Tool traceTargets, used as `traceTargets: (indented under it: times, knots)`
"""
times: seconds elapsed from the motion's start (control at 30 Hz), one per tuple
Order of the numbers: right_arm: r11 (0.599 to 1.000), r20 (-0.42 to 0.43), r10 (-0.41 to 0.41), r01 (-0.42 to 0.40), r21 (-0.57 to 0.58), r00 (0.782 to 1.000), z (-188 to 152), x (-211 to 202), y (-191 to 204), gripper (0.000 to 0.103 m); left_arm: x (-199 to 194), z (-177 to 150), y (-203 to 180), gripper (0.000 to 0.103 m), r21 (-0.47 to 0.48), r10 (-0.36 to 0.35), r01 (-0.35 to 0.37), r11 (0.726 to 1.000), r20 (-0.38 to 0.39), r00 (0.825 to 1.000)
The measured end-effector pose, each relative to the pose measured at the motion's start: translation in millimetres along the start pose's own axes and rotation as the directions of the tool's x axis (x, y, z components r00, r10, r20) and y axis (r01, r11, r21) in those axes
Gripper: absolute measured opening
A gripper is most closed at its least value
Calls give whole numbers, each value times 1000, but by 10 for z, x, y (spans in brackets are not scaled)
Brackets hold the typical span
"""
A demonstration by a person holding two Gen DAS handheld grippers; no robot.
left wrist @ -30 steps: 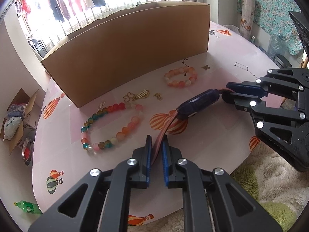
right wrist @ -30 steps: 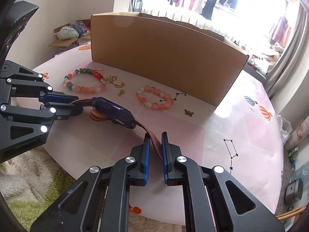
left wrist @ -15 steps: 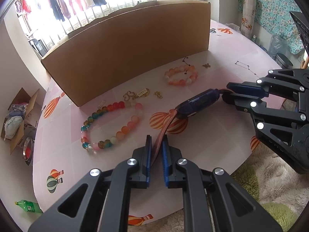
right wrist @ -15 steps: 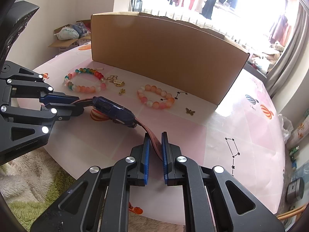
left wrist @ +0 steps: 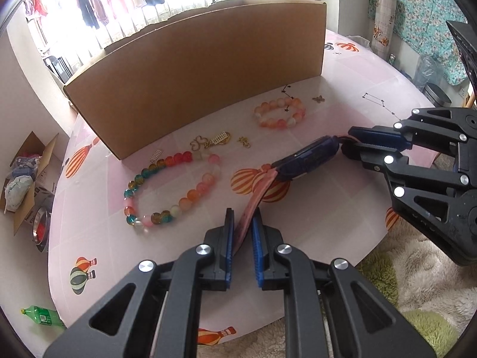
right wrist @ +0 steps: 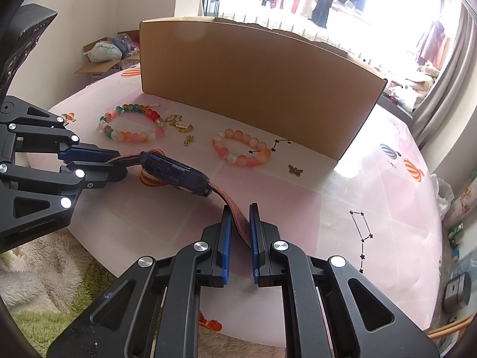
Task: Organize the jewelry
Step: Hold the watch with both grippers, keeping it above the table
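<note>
A watch with a dark blue body (left wrist: 310, 158) (right wrist: 176, 173) and a pink-orange strap (left wrist: 253, 205) hangs just above the pink table (left wrist: 328, 208), stretched between both grippers. My left gripper (left wrist: 242, 211) (right wrist: 123, 164) is shut on one strap end. My right gripper (right wrist: 238, 208) (left wrist: 347, 141) is shut on the other end. On the table lie a large multicolour bead bracelet (left wrist: 196, 192) (right wrist: 128, 135), a smaller pink-orange bead bracelet (left wrist: 280, 123) (right wrist: 241, 159), gold charms (left wrist: 214, 143) (right wrist: 180, 123) and a butterfly charm (left wrist: 318, 99) (right wrist: 295, 170).
A long cardboard box (left wrist: 202, 68) (right wrist: 253, 74) stands across the back of the table. A shaggy rug (left wrist: 417, 283) lies below the table's near edge. On the floor are a green bottle (left wrist: 41, 316) and open cartons (left wrist: 26, 176).
</note>
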State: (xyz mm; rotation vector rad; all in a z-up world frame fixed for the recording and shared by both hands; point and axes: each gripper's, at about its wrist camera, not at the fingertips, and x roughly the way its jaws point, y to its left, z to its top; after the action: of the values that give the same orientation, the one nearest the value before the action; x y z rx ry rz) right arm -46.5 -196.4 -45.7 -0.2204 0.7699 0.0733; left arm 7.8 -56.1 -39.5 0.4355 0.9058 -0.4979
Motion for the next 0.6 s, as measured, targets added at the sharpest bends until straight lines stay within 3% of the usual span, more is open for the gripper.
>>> traceTargets:
  times: [0.6]
  knots:
    - [1000, -1, 1, -1, 1, 1000, 2, 2, -1, 10, -7, -13, 12, 12, -6, -5, 5, 1000, 0, 1000]
